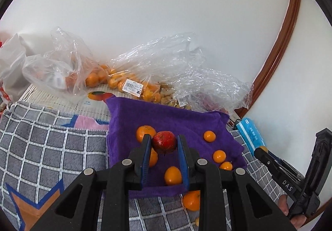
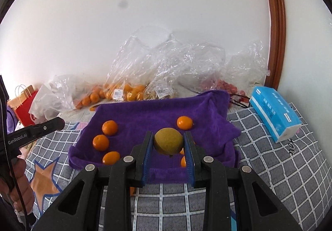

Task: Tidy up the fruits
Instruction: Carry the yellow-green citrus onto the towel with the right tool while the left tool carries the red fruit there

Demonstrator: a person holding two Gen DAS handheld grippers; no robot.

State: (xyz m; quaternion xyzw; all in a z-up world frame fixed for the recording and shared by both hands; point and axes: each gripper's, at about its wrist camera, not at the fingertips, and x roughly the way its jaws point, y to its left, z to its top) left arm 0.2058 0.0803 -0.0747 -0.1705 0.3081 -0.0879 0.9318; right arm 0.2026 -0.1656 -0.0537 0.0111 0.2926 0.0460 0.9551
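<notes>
Over the purple cloth (image 1: 166,119), the left tongs (image 1: 164,141) are gripping a red apple (image 1: 164,141) between narrowed blue pads, while the right tongs (image 2: 168,141) are clamping a yellow-green fruit (image 2: 168,141) the same way. Small oranges (image 2: 110,127) are lying scattered on the cloth, which is spreading across a grey checked blanket (image 2: 290,168). Clear bags (image 2: 166,65) of fruit are sitting behind it, a blue tissue pack (image 2: 274,112) just beside.

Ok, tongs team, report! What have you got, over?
Left tongs shut on round red apple. Right tongs shut on round yellow-green fruit. Both above purple towel. Nothing blocking.
</notes>
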